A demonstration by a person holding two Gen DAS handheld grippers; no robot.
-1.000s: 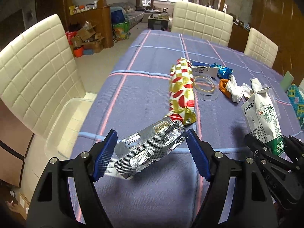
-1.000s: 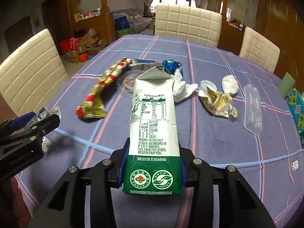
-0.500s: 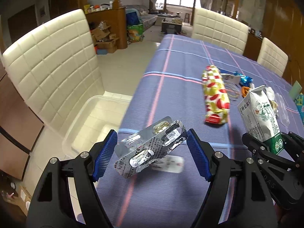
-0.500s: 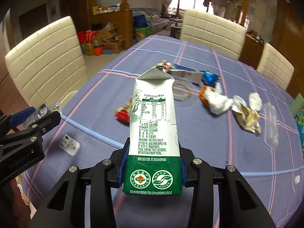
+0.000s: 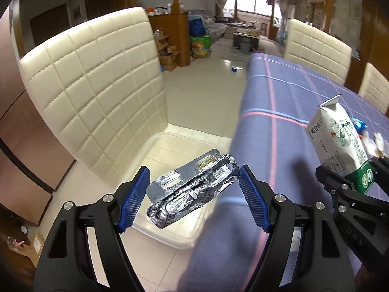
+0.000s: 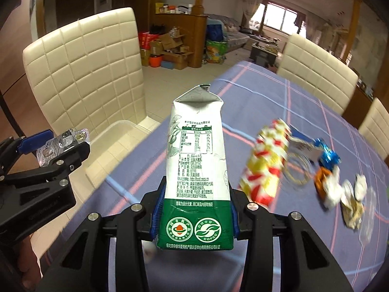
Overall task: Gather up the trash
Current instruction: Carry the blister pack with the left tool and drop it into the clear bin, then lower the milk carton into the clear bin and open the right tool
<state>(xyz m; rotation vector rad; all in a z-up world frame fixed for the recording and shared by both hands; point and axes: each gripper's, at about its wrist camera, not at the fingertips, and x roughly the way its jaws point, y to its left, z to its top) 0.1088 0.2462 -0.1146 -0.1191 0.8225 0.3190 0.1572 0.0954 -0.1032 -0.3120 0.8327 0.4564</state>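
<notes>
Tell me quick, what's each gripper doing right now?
Left gripper: closed on the blister packs, over the clear bin.
Right gripper: closed on the milk carton.

Black gripper, blue ribbed pads

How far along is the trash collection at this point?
Done: nothing visible in the clear bin on the chair seat yet. In hand: left tongs hold blister packs above the bin; right tongs grip the milk carton. Left: the red-yellow wrapper and small scraps on the table.
</notes>
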